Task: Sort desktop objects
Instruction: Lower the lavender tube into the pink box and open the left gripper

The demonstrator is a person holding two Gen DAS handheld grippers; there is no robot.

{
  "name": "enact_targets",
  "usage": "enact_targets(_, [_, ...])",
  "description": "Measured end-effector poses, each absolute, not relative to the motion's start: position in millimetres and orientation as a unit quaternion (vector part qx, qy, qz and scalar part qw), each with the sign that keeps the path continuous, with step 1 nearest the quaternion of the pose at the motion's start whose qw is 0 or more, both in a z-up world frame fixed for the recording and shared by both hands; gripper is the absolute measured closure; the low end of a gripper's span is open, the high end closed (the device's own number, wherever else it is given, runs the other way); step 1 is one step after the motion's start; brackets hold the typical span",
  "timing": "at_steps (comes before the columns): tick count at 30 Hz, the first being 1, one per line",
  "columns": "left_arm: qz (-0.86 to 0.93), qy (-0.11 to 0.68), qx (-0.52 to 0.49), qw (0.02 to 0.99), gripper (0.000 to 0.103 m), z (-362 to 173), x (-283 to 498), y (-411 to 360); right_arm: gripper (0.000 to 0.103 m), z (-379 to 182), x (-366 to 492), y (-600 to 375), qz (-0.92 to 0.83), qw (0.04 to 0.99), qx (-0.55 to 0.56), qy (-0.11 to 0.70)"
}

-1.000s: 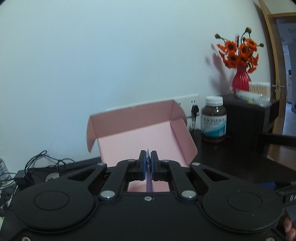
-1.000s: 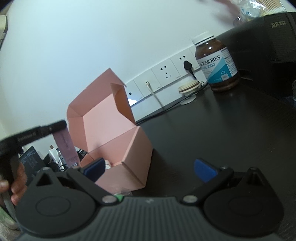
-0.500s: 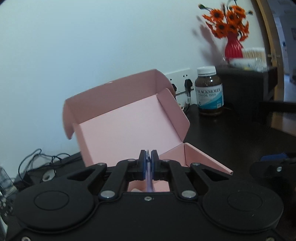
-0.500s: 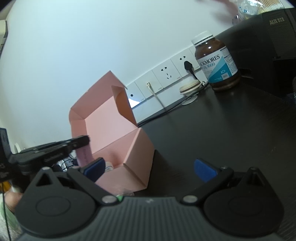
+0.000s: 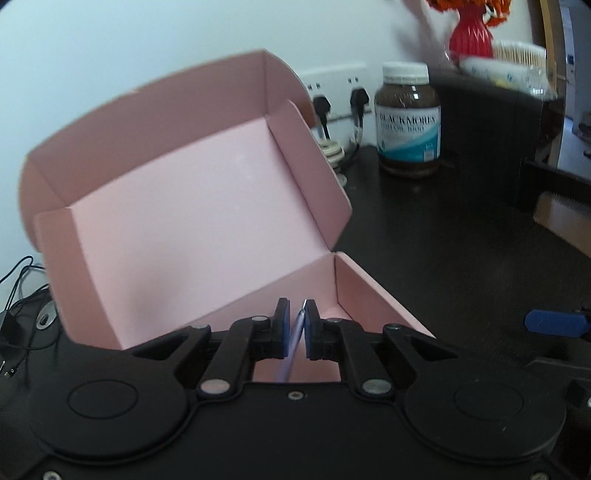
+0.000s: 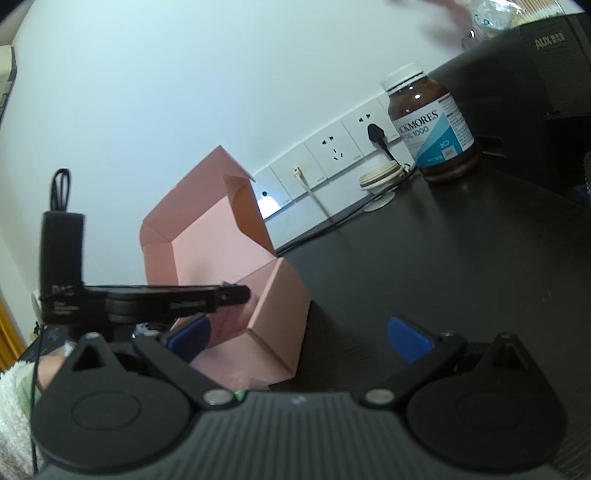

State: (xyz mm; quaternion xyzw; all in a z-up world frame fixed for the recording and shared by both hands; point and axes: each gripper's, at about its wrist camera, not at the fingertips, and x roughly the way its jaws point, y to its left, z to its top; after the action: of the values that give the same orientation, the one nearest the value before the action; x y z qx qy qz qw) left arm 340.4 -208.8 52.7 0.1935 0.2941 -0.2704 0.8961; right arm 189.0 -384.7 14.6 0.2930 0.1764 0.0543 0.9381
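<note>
A pale wall (image 5: 147,44) rises behind my dark bench (image 5: 443,258), with a row of white sockets (image 6: 332,147) along its foot. A wooden door frame (image 5: 550,66) stands at the far right, daylight beyond it.

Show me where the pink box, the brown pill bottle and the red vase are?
pink box (image 5: 192,221), left wrist view, inner face of its raised lid.
brown pill bottle (image 6: 432,129), right wrist view, its label.
red vase (image 5: 471,35), left wrist view, its ribbed body.
</note>
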Motion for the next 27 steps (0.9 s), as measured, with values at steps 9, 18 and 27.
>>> enact_targets(9, [-0.266, 0.322, 0.197, 0.887, 0.089, 39, 347, -215, 0.001, 16, 189, -383, 0.053, 0.940, 0.288, 0.177])
enact_targets(18, [-0.257, 0.208, 0.221, 0.917, 0.012, 65, 313, -205, 0.001, 15, 190, -383, 0.051, 0.939, 0.292, 0.177])
enact_targets(27, [-0.227, 0.149, 0.176, 0.946, 0.011, 87, 286, -149, 0.001, 15, 190, -383, 0.048, 0.939, 0.290, 0.180])
